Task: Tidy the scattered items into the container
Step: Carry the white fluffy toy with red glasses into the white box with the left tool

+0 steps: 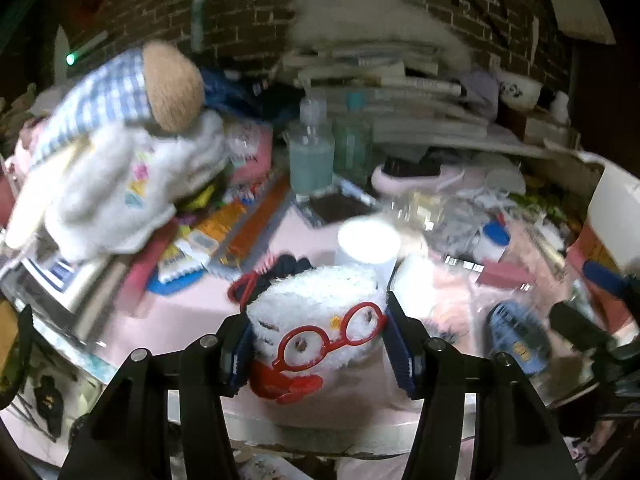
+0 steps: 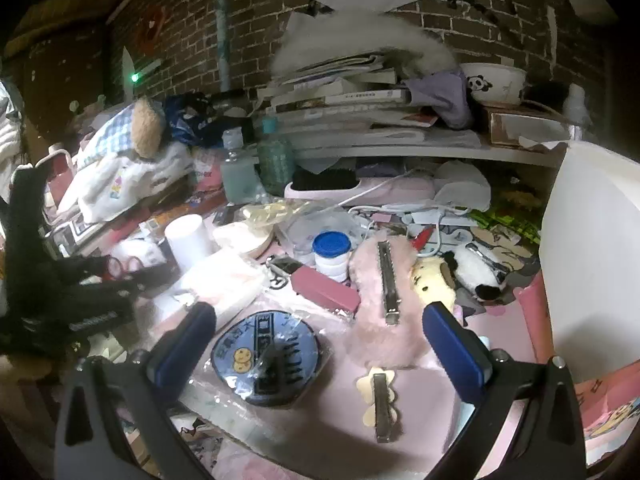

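Observation:
A white fluffy plush toy with red glasses [image 1: 320,304] sits between the blue pads of my left gripper [image 1: 316,344], which is shut on its sides just above the pink tabletop [image 1: 192,312]. In the right wrist view the left gripper [image 2: 128,274] shows at the left, with the red glasses peeking out. My right gripper [image 2: 318,316] stands wide open above a round blue patch in a plastic sleeve [image 2: 266,358], a fluffy pink hair clip [image 2: 384,308] and a small cream flower clip [image 2: 378,400], touching none of them. The white container [image 2: 592,260] stands at the right edge.
The table is crowded: a plush in checked cloth [image 1: 120,140], clear bottles [image 1: 310,152], a white cup [image 1: 368,244], a blue-lidded jar [image 2: 331,254], a pink box [image 2: 324,290], a panda plush [image 2: 476,268]. Stacked books [image 2: 340,96] and a panda bowl [image 2: 492,80] sit on the shelf behind.

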### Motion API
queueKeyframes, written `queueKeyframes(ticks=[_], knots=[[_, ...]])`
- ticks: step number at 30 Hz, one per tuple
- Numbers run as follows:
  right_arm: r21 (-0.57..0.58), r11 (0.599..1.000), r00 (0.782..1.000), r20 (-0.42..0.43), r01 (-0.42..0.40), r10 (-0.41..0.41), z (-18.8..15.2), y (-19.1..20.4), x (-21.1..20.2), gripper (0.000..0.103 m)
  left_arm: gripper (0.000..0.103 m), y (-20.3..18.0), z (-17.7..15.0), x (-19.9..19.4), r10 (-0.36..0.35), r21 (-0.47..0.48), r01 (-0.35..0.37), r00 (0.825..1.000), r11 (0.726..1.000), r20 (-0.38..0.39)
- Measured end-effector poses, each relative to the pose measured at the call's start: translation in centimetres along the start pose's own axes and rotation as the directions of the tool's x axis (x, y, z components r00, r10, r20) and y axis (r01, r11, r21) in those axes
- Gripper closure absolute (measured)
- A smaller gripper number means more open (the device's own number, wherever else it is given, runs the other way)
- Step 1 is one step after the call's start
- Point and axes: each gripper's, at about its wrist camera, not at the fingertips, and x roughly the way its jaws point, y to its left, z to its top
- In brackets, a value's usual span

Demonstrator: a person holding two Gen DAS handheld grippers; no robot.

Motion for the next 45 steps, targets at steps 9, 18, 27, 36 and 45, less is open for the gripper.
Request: queueKeyframes(ticks=[9,18,27,36,45], knots=[[0.0,0.999,0.998,0.045,0.033,-0.033,-0.3,-0.4,0.7,0.0,0.052,-5.0,3.7,-10.0,-0.146,0.034,0.143,0.984,0.989,0.1],[-0.009,0.999,0.997,0.056,0.045,-0.044,-0.6,-0.8,1.3,0.0,0.052,-15.1,10.1,-13.6,-0.414,0.183,0.396,0.908,0.9,0.073],[-0.006,0.999,0.997,0.057,0.043,-0.042,-1.0,-1.5,1.8,0.0,0.052,-27.5,12.4,-10.6,-0.545,0.325,0.567,0.822,0.757,-0.167],[0.015,0.999,0.999,0.035,0.028,-0.029,-1.6,-2.2,2.4,0.0,0.052,-32.7,12.1,-4.3,-0.444,0.331,0.562,0.816,0.758,-0.369],[0.019,1.0,0.999,0.035,0.025,-0.026,-1.6,-2.3,2.4,0.0,0.027,-33.0,12.1,-3.1,-0.414,0.34,0.531,0.836,0.776,-0.36]])
